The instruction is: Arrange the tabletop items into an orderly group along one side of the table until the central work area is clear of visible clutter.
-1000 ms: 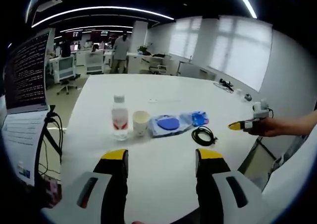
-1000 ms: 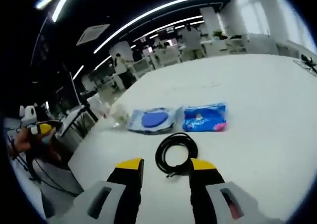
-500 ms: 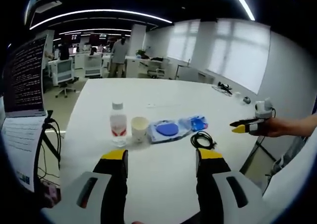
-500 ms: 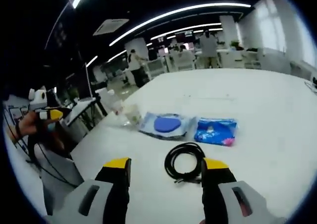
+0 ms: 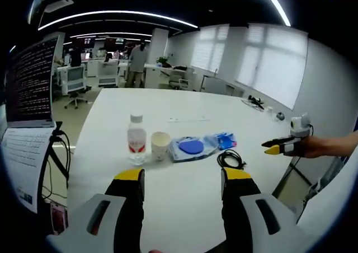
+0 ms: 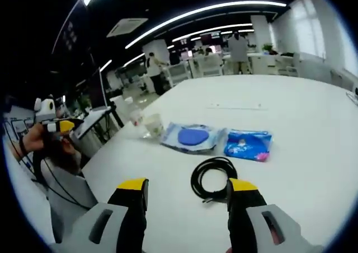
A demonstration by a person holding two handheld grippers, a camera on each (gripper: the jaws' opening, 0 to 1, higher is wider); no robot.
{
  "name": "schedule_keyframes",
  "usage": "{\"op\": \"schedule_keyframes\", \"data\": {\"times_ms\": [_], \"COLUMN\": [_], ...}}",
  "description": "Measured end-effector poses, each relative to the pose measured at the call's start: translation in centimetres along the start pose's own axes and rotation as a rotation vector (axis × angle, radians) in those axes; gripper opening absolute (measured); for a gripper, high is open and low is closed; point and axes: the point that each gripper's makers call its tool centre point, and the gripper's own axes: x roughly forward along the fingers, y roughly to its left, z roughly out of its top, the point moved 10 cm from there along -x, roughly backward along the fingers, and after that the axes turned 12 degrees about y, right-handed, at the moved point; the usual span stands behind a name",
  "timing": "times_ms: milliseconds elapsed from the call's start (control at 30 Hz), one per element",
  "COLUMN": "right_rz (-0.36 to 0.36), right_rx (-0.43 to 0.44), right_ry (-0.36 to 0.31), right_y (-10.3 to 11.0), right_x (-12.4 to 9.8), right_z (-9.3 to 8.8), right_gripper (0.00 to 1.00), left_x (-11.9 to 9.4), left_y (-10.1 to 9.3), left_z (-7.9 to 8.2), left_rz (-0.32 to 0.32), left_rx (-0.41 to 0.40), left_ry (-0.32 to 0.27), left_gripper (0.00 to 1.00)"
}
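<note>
- My right gripper (image 6: pixel 186 188) hovers wide open, empty, over the black cable coil (image 6: pixel 215 177) — I'd pinch both loops together.
- My left gripper (image 5: pixel 183 177), jaws apart, holds nothing.

This is an open-plan office. Long ceiling light strips (image 5: pixel 112 11) run above rows of desks with swivel chairs (image 5: pixel 74 79), where people stand (image 5: pixel 137 62). Tall blinded windows (image 5: pixel 274 57) line one wall, and a monitor filled with text (image 5: pixel 31 79) stands beside the large white tabletop (image 5: pixel 184 104).
</note>
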Motion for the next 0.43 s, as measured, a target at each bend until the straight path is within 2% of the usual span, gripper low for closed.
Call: {"op": "schedule_keyframes", "data": {"times_ms": [433], "right_rz": [-0.005], "right_rx": [0.051], "right_ry": [0.005], "right_y": [0.6], "right_x": [-0.2], "right_z": [-1.5], "right_gripper": [0.58], "left_x": [0.3], "left_y": [-0.1], "left_z": [-1.0], "left_rz": [-0.007], "left_rx": [-0.012], "left_ry": [0.018], "left_gripper": [0.55]}}
